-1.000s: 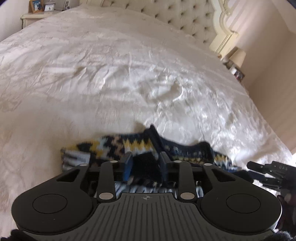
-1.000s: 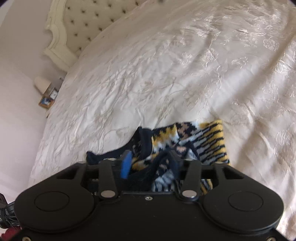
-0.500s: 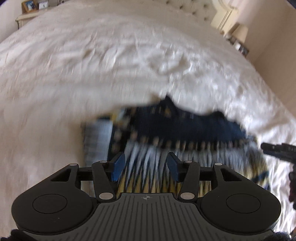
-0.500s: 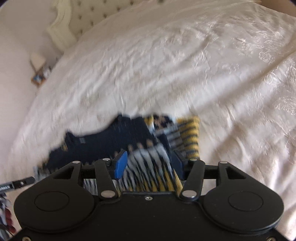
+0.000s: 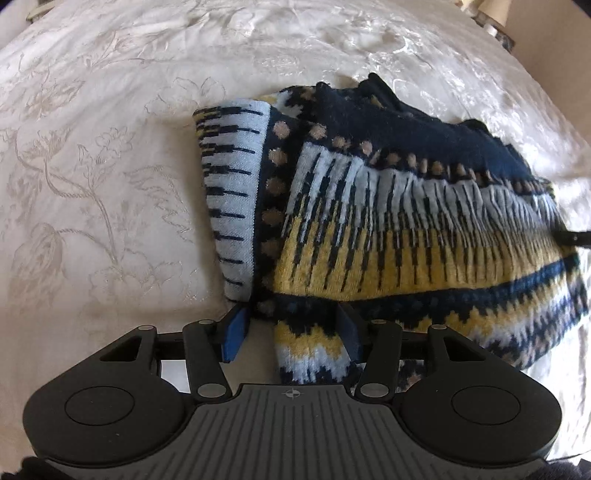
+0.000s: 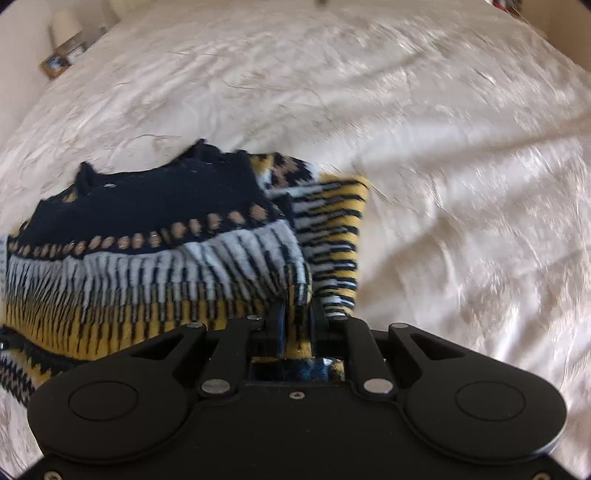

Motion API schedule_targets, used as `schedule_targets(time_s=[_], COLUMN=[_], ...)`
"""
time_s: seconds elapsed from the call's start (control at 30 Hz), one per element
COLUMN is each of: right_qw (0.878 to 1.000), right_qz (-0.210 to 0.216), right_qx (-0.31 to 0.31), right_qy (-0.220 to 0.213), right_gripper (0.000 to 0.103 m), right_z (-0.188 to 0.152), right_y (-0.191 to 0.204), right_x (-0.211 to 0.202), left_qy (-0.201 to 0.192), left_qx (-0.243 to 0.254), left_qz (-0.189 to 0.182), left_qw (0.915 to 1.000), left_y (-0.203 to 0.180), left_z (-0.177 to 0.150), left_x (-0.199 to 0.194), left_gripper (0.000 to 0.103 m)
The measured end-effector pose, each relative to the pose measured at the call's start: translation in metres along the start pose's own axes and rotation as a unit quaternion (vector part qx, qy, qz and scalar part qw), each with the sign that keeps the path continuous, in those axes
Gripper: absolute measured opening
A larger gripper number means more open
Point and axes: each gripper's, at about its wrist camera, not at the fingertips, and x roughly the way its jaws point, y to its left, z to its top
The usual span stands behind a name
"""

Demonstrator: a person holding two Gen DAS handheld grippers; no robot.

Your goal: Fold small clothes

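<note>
A small knitted sweater [image 5: 388, 221], navy with yellow, white and tan patterns, lies on the bed, folded sleeves showing at its sides. My left gripper [image 5: 291, 332] is open, its fingers astride the sweater's near left edge with cloth between them. In the right wrist view the sweater [image 6: 155, 236] fills the left half. My right gripper [image 6: 297, 325] is shut on the sweater's near right edge, with yellow knit pinched between narrow jaws. The tip of the right gripper [image 5: 576, 238] shows at the right edge of the left wrist view.
The cream embroidered bedspread [image 5: 92, 166] spreads all around the sweater. A bedside table with a lamp and picture frame [image 6: 61, 55] stands at the far left of the right wrist view. Another lamp [image 5: 495, 11] stands beyond the bed's far right corner.
Both grippers have come down close to the bed. The sweater, bunched a second ago, now lies spread flat. The left jaws have opened wide; the right jaws have closed on the edge.
</note>
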Motion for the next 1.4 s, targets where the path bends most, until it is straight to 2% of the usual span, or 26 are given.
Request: schedule_targets(time_s=[0.13,0.2,0.3,0.33,0.4,0.53,0.7,0.97,1.2,1.33,1.4], right_qw=[1.000,0.999,0.997,0.996,0.996,0.998,0.998,0.997,0.997,0.997,0.997], right_qz=[0.002,0.017,0.040,0.048,0.055,0.051,0.050,0.070,0.080,0.077,0.078], right_qx=[0.026,0.033,0.049,0.052,0.053,0.040,0.036,0.025,0.019,0.022,0.024], right_qy=[-0.010,-0.023,-0.040,-0.044,-0.046,-0.028,-0.008,-0.019,-0.012,-0.001,0.004], right_gripper=[0.022,0.039,0.057,0.059,0.059,0.059,0.059,0.059,0.058,0.057,0.051], right_z=[-0.001,-0.004,-0.012,-0.016,-0.025,-0.043,-0.059,-0.066,-0.065,-0.066,-0.066], right_y=[-0.005,-0.007,-0.011,-0.013,-0.014,-0.014,-0.016,-0.010,-0.007,-0.011,-0.012], right_x=[-0.005,-0.013,-0.026,-0.031,-0.036,-0.039,-0.036,-0.044,-0.041,-0.036,-0.035], left_qy=[-0.001,-0.011,-0.026,-0.030,-0.032,-0.018,-0.018,-0.032,-0.094,-0.116,-0.115], left_qx=[-0.004,-0.019,-0.024,-0.022,-0.020,-0.020,-0.025,-0.022,-0.002,-0.004,-0.011], left_qz=[-0.002,-0.024,-0.046,-0.052,-0.065,-0.070,-0.067,-0.075,-0.103,-0.116,-0.122], left_qw=[1.0000,0.9995,0.9983,0.9979,0.9972,0.9972,0.9973,0.9964,0.9902,0.9863,0.9859], left_y=[-0.001,0.002,0.001,0.000,-0.003,-0.014,-0.014,-0.015,-0.029,-0.031,-0.030], left_z=[-0.004,-0.009,-0.018,-0.022,-0.028,-0.037,-0.041,-0.037,-0.037,-0.038,-0.037], left_x=[-0.008,-0.016,-0.028,-0.032,-0.034,-0.026,-0.022,-0.023,-0.039,-0.042,-0.041], left_gripper=[0.050,0.050,0.052,0.055,0.060,0.061,0.061,0.061,0.060,0.060,0.059])
